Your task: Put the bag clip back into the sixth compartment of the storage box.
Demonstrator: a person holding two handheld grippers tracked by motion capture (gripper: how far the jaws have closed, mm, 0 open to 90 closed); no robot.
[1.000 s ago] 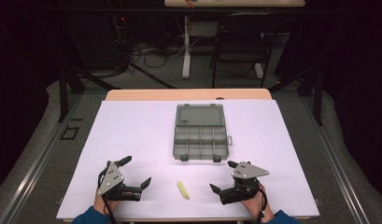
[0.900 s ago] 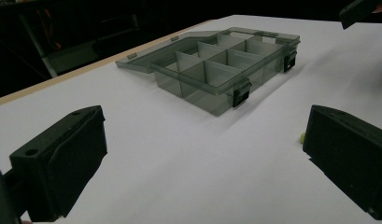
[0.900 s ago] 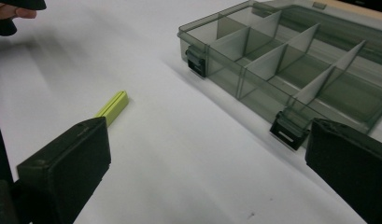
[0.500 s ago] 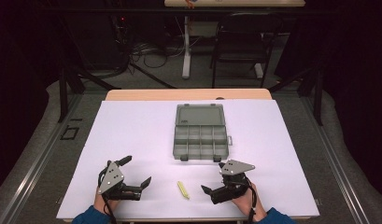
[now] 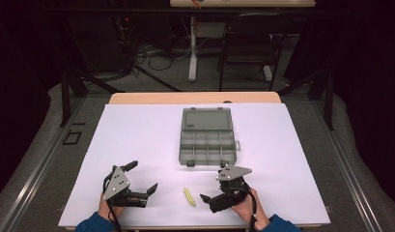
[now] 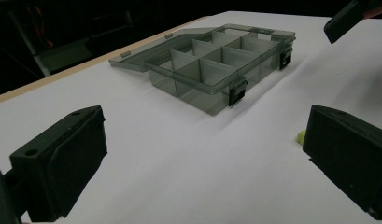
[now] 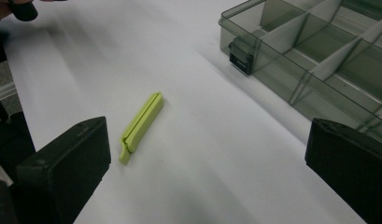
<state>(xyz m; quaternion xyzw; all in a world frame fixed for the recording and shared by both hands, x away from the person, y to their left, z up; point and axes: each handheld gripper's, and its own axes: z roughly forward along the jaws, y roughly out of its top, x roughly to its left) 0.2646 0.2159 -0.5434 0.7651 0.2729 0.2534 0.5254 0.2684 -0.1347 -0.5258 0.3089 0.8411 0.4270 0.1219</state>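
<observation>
Looking down from the high view, we hold the left gripper [image 5: 137, 181] at the lower left of the frame and the right gripper [image 5: 210, 192] at the lower middle, both low over the white table [image 5: 137, 130], each with its jaws spread apart and nothing between them. We see the yellow-green clip [image 5: 189, 196] lying flat on the table between the two grippers, near the bottom edge of the frame and just beside the right gripper's forward jaw tip, apart from it. Above the clip, in the middle of the frame, sits the grey compartment box [image 5: 206, 141], its lid folded back flat toward the far side and its divided tray facing us. Along the left gripper view, our two black jaws rise from the lower left and lower right corners, wide apart, with bare table between them; the box stands in the upper middle of the frame, its two black latches turned toward us, and a small bit of the clip peeks out at the right, beside the edge of the right-hand jaw. Along the right gripper view, our jaws again stand wide at the lower corners, empty; the clip lies in the middle left of the frame, slanted, close to the left-hand jaw but not touching it, and the box takes up the upper right corner.
</observation>
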